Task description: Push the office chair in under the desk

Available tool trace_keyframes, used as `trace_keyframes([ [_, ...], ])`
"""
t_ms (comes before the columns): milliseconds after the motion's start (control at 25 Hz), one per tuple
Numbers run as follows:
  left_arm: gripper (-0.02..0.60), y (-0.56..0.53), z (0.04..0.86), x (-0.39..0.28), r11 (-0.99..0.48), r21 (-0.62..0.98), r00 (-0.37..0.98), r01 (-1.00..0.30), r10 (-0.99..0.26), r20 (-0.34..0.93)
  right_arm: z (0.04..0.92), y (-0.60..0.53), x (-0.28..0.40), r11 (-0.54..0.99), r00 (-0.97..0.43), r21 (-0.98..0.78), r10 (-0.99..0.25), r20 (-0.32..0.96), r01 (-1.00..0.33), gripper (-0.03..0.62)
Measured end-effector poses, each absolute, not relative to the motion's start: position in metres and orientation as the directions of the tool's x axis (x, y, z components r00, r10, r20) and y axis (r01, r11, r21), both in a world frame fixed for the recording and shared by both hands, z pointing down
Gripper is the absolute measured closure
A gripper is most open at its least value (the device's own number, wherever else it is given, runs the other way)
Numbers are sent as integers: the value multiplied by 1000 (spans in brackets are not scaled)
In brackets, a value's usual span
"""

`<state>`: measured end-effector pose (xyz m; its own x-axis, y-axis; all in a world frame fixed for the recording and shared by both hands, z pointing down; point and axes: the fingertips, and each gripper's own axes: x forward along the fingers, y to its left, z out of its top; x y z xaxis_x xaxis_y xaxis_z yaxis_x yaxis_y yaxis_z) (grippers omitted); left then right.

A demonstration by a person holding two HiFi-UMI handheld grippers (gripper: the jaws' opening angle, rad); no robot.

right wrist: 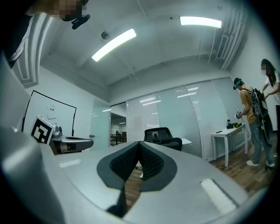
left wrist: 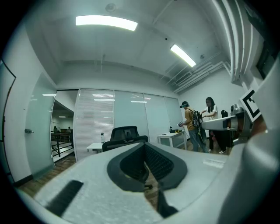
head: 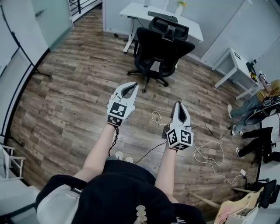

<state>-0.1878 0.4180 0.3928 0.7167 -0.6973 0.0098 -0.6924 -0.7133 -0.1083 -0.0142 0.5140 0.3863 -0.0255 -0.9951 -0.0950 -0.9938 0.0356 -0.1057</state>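
Observation:
A black office chair (head: 159, 50) with a headrest stands on the wood floor, pulled out a little from a white desk (head: 140, 11) against the far wall. Both gripper views catch the chair too, small and far ahead, as the black chair (left wrist: 124, 136) and the black chair (right wrist: 162, 136). My left gripper (head: 130, 87) is held out in front of me, shut and empty, well short of the chair. To its right and nearer to me, my right gripper (head: 178, 105) is also shut with nothing in it.
White and grey cables (head: 205, 153) trail over the floor at the right. A second white table (head: 236, 65) stands at the right with people (head: 262, 105) beside it. Glass partitions line the left side, and a white chair (head: 8, 159) sits at the near left.

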Motion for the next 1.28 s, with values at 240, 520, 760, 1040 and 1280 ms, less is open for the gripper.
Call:
trace_keyframes([
  [240, 574, 422, 400, -186, -718, -114, 720, -687, -693, 29, 389, 514, -19, 61, -50, -106, -994, -101, -993, 582],
  [520, 574, 426, 403, -188, -709, -117, 710, -695, -703, 43, 392, 517, -16, 56, -42, -125, -993, -106, -991, 580],
  [760, 574, 428, 407, -188, -703, -112, 703, -702, -709, 45, 392, 521, -13, 71, -54, -135, -991, -124, -988, 576],
  [1040, 487, 437, 399, -182, -705, -75, 707, -705, -707, -10, 389, 524, -8, 113, -90, -148, -984, -155, -982, 480],
  [1280, 274, 441, 394, -182, -697, -27, 697, -716, -714, -61, 388, 525, -3, 119, -89, -179, -982, -168, -977, 376],
])
